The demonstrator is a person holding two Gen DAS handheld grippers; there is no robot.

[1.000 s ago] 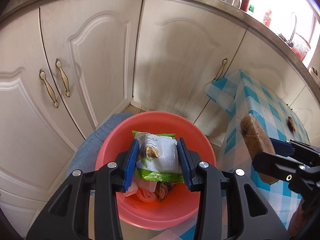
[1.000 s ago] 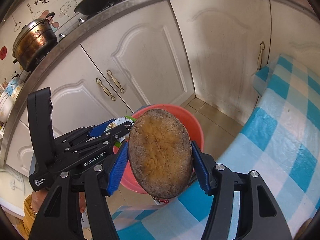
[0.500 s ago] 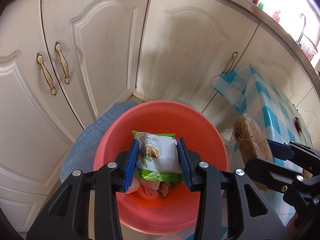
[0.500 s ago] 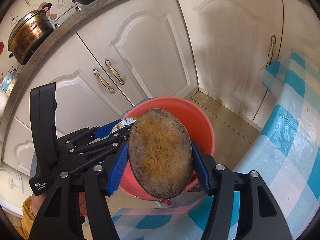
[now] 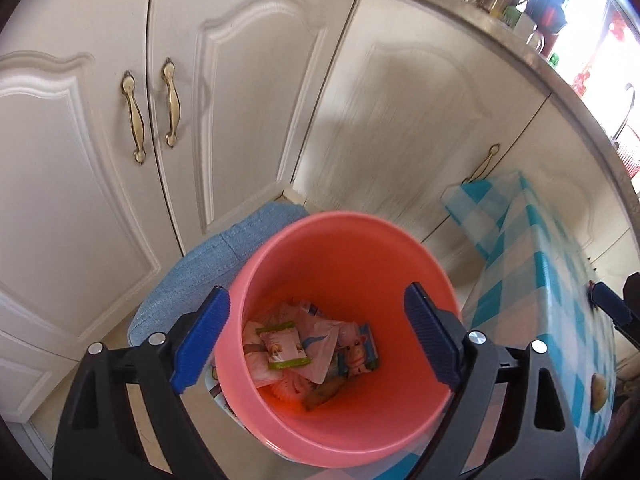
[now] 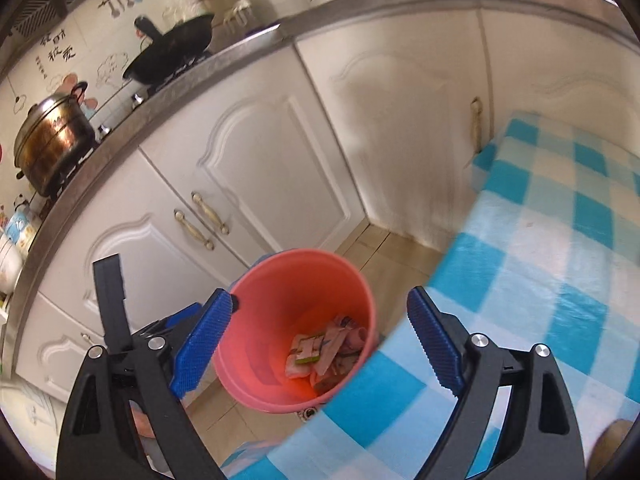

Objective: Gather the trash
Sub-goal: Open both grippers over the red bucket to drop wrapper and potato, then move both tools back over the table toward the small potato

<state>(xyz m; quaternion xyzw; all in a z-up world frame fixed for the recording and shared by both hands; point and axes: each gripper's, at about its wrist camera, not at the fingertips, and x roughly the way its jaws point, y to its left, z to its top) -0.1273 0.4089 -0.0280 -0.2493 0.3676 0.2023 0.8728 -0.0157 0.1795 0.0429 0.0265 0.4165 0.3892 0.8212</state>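
Both tongs tilt steeply down toward the floor; the left tongs (image 5: 316, 340) gape wide right over the bin (image 5: 436, 280), nothing between the blue ribbed pads (image 5: 202, 336); their jaws have just been opening. The right tongs (image 6: 320, 340) also stand wide and empty, jaws just opened, with the bin (image 6: 256, 360) seen between them; the left tongs' black frame (image 6: 112, 300) shows at their left. The bin is a round, smooth pink plastic bucket, upright, mouth up, on the tiled floor (image 6: 384, 252) beside the blue-checked cloth surface (image 6: 540, 280). The wrapper (image 5: 283, 345), green-edged, glossy and flat, lies on the crumpled trash at the bottom, long axis slanting toward the cabinet (image 5: 248, 100); a blue cloth (image 5: 208, 264) lies behind the bin.
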